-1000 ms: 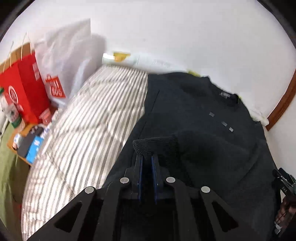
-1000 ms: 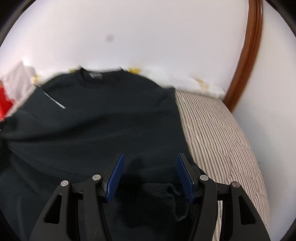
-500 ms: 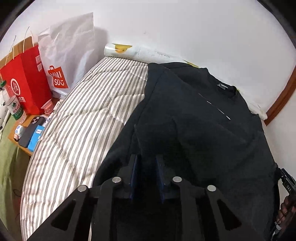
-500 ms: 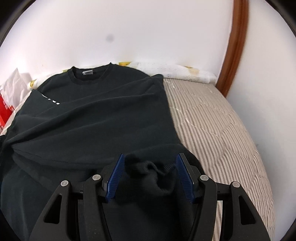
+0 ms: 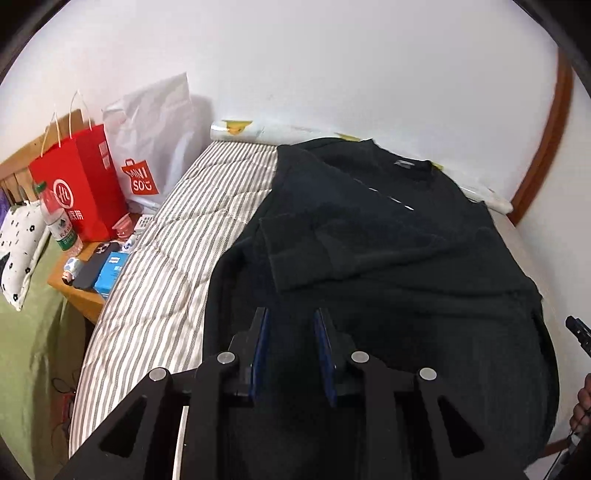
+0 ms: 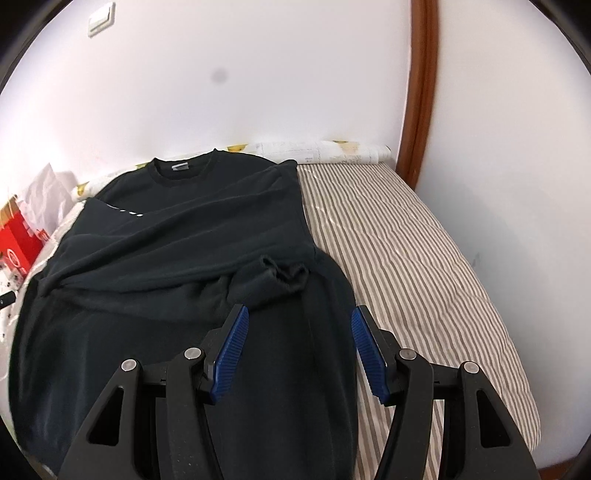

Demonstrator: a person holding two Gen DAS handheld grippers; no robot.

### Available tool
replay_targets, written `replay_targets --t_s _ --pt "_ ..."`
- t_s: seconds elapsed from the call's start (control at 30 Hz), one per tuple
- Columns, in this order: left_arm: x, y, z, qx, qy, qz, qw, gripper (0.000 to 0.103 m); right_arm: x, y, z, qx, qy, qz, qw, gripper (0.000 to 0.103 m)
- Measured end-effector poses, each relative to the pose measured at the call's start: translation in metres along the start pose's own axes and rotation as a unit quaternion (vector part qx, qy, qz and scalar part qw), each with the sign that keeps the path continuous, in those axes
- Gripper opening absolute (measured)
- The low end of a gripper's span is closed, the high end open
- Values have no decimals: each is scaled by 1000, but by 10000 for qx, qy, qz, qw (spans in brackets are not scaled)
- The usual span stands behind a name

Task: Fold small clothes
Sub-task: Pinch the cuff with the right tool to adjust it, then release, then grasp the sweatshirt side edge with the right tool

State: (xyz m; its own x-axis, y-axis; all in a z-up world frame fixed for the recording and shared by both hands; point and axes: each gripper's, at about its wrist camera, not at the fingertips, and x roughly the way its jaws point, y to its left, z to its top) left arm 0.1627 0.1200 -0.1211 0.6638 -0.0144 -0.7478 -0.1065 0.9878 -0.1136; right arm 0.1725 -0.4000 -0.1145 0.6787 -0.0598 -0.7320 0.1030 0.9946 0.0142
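From the left wrist we see things the other camera misses: a red paper bag point(image 5: 79, 181) and a white MINISO bag point(image 5: 155, 147) standing against the wall beside the bed, a water bottle point(image 5: 59, 221), and a low wooden side table point(image 5: 79, 295) carrying a dark phone point(image 5: 94, 266) and a blue box point(image 5: 112, 271). At the far right edge of that view a bit of the person's hand point(image 5: 581, 402) shows.

From the right wrist we get the bare half of the striped mattress point(image 6: 406, 251), the brown wooden trim point(image 6: 421, 88) running up the white wall, and a light switch point(image 6: 100, 17) high on it.

In both views the black sweatshirt point(image 5: 388, 240) point(image 6: 177, 236) lies spread on the mattress, collar toward the wall, with both sleeves folded in across the chest. The right sleeve's cuff point(image 6: 284, 275) sits bunched just ahead of the right gripper point(image 6: 297, 317).

We see the left gripper point(image 5: 290, 325) with its jaws a little apart and nothing between them, over the lower part of the sweatshirt. The right gripper's jaws stand wide apart, also holding nothing.
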Motion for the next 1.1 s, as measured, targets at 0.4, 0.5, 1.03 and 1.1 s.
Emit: replay_targets --t_s 0.4,0.5,1.03,1.1 --pt "-42 14 -52 -130 40 -287 9995 24 -44 -21 -60 -183 27 92 9998 58" --pt "-40 28 -69 -274 169 -193 9993 24 -42 -27 -79 -103 172 90 9998 58" --pt "-15 53 -113 -398 505 -442 9970 52 -1 -27 -122 145 751 389 9963 63" --pt "-13 50 -111 -333 532 -429 9971 52 2 -23 -122 90 724 376 9966 62"
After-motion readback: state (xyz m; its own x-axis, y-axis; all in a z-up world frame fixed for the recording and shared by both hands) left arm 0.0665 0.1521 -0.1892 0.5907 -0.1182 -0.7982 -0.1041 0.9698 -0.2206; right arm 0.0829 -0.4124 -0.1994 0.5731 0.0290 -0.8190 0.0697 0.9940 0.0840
